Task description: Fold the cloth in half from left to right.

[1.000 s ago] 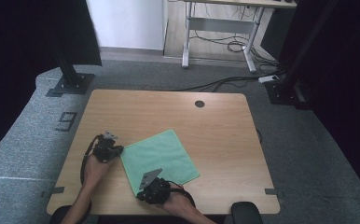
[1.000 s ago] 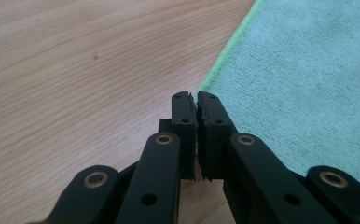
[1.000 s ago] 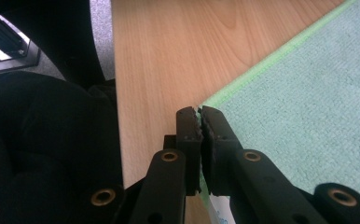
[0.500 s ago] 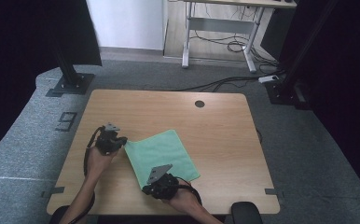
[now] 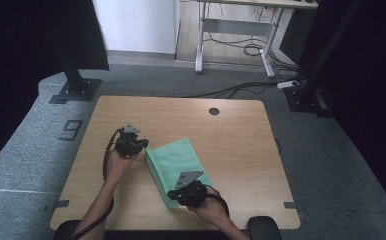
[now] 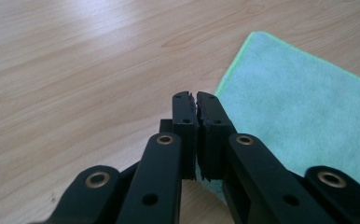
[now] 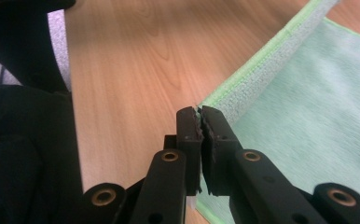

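A green cloth lies on the wooden table, its left edge raised off the top. My left gripper is shut on the cloth's far left corner; in the left gripper view the jaws are pressed together with the cloth spread to their right. My right gripper is shut on the near left corner. In the right gripper view the jaws pinch the hemmed edge, and the cloth rises from them to the upper right.
A round cable hole sits near the table's far edge. Bare wood stretches right of the cloth. A dark stand base stands on the carpet at far left. Another desk and floor cables lie beyond.
Both hands have moved right and a little up, carrying the cloth's left edge with them. That edge now stands higher and the cloth looks narrower.
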Action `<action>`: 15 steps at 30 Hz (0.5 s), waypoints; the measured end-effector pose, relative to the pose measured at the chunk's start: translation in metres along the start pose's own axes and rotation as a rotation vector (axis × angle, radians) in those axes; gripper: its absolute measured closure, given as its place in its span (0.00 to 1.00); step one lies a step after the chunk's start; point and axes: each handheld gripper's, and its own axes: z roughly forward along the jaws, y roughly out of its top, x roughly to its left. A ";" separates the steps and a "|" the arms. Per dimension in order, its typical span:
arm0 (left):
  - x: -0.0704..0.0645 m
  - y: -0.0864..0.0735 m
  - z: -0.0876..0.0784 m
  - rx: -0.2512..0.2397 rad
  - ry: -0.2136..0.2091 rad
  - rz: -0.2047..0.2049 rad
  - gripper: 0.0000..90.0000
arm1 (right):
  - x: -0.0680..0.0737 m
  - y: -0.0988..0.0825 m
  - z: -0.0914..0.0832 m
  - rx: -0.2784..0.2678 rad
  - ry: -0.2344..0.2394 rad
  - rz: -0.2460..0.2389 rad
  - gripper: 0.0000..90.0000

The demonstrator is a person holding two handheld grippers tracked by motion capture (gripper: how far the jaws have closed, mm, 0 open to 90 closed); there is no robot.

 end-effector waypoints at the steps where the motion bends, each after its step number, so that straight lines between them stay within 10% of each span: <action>1: 0.000 0.000 0.000 0.000 0.000 0.000 0.96 | -0.002 -0.001 -0.002 -0.003 -0.004 -0.002 0.95; 15: -0.022 0.026 0.026 -0.022 -0.020 0.045 0.96 | -0.018 -0.020 -0.026 -0.018 -0.066 0.057 0.95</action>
